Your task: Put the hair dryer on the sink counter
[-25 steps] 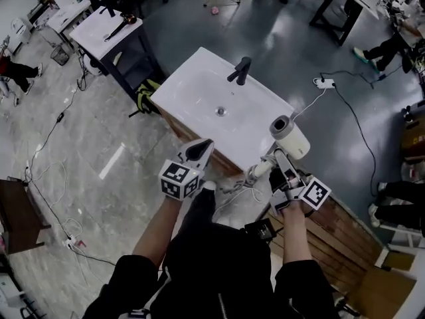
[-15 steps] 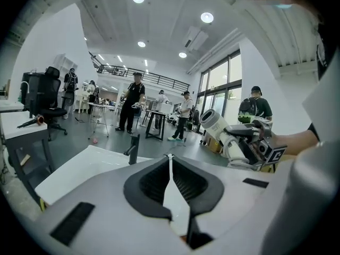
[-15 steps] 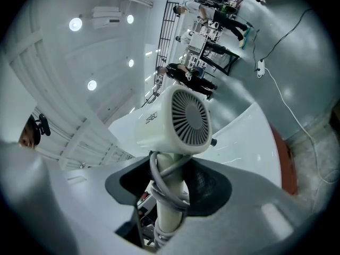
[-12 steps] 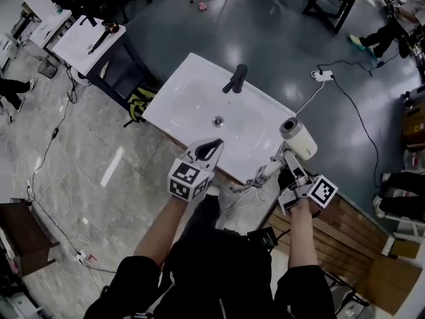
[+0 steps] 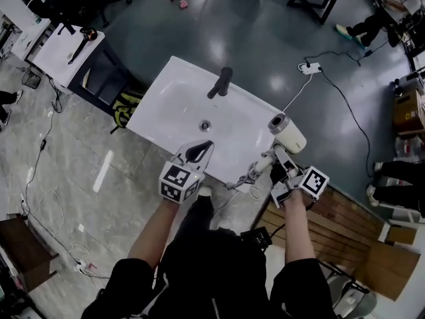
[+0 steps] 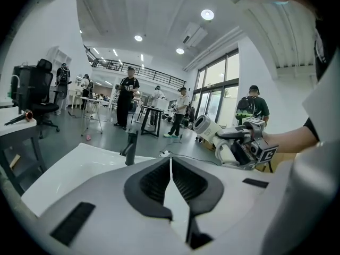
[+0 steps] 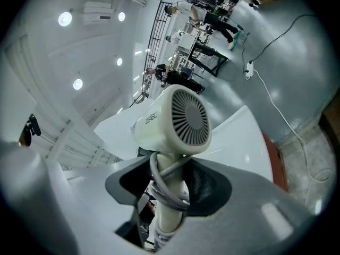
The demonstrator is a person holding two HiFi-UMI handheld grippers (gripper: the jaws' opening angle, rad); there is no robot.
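The cream hair dryer (image 5: 287, 133) hangs over the right front corner of the white sink counter (image 5: 174, 111), nozzle pointing away from me. My right gripper (image 5: 280, 161) is shut on its handle, which has the grey cord wound round it. In the right gripper view the dryer's rear grille (image 7: 187, 116) faces the camera and the handle sits between the jaws of the right gripper (image 7: 169, 187). My left gripper (image 5: 196, 153) is shut and holds nothing, at the counter's front edge. The left gripper view shows the left gripper (image 6: 170, 166) with its tips meeting and the dryer (image 6: 210, 129) at right.
A black faucet (image 5: 221, 83) stands at the back of the basin, with the drain (image 5: 205, 124) in the middle. A dark side table (image 5: 63, 45) is at far left, a power strip with cable (image 5: 309, 67) lies on the floor, and wooden boards (image 5: 345, 221) lie at right. Several people stand behind.
Both grippers have moved forward toward the sink counter. The right one has come down a little with the hair dryer still in it. The left gripper stays shut.
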